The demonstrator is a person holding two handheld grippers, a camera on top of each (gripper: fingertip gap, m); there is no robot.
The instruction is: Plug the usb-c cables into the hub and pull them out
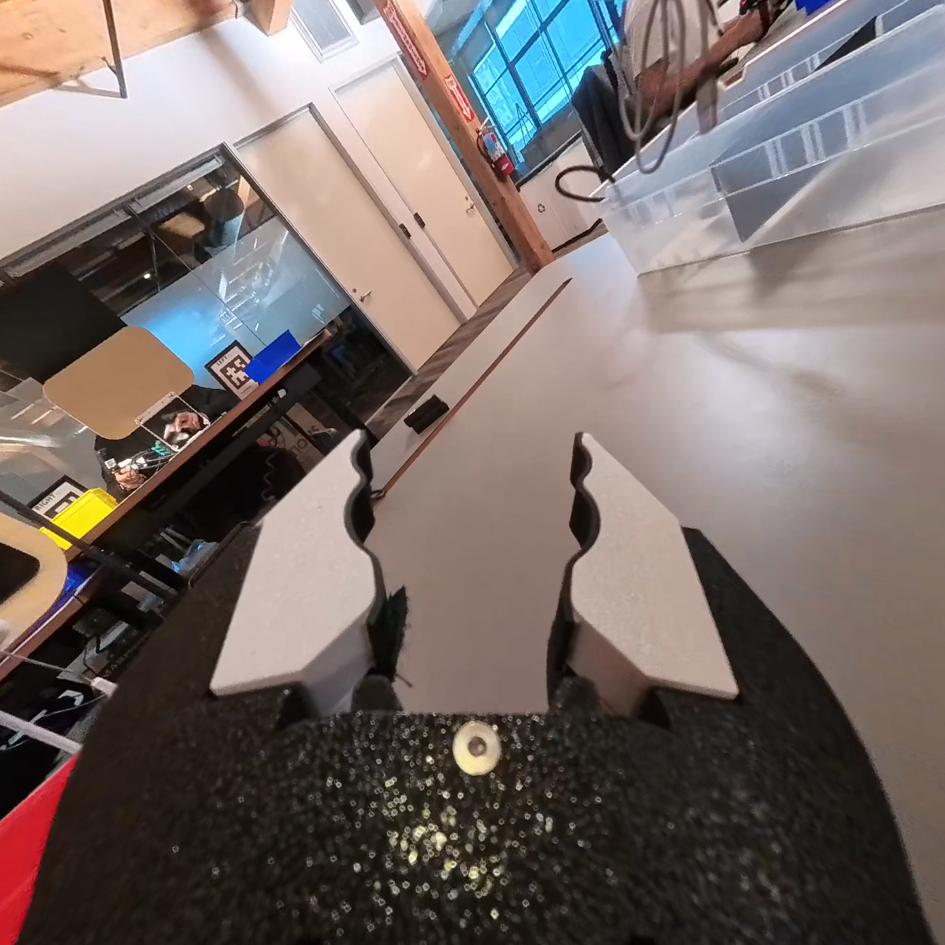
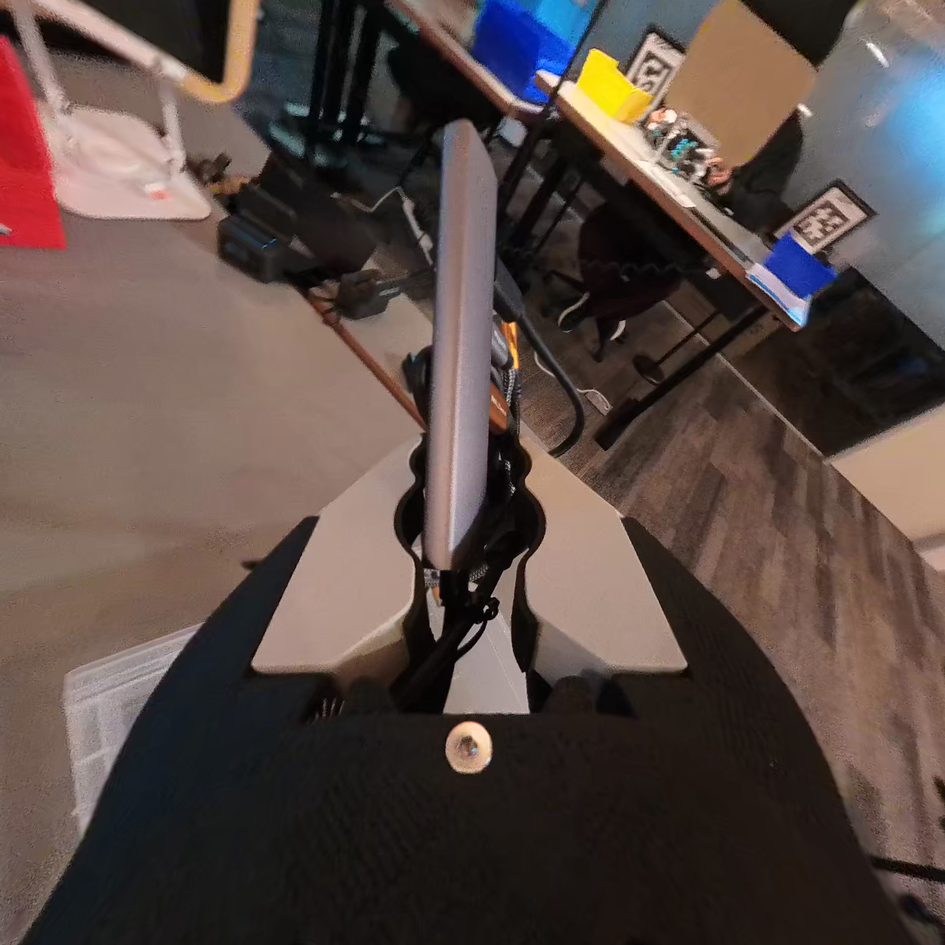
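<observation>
My right gripper is shut on a flat grey hub, held edge-on so it sticks out forward between the fingers, above the table edge. Along its right side sit dark and orange cable plugs, with a black cable curving down from them and braided cable running back between the fingers. My left gripper is open and empty, held low over the grey table. The hub does not show in the left wrist view.
Clear plastic bins stand on the table at the upper right, with a person's arm and cables beyond. A clear bin sits at the lower left in the right wrist view. Other desks with yellow and blue boxes stand across the carpeted aisle. Left tips to right tips: about 40 cm.
</observation>
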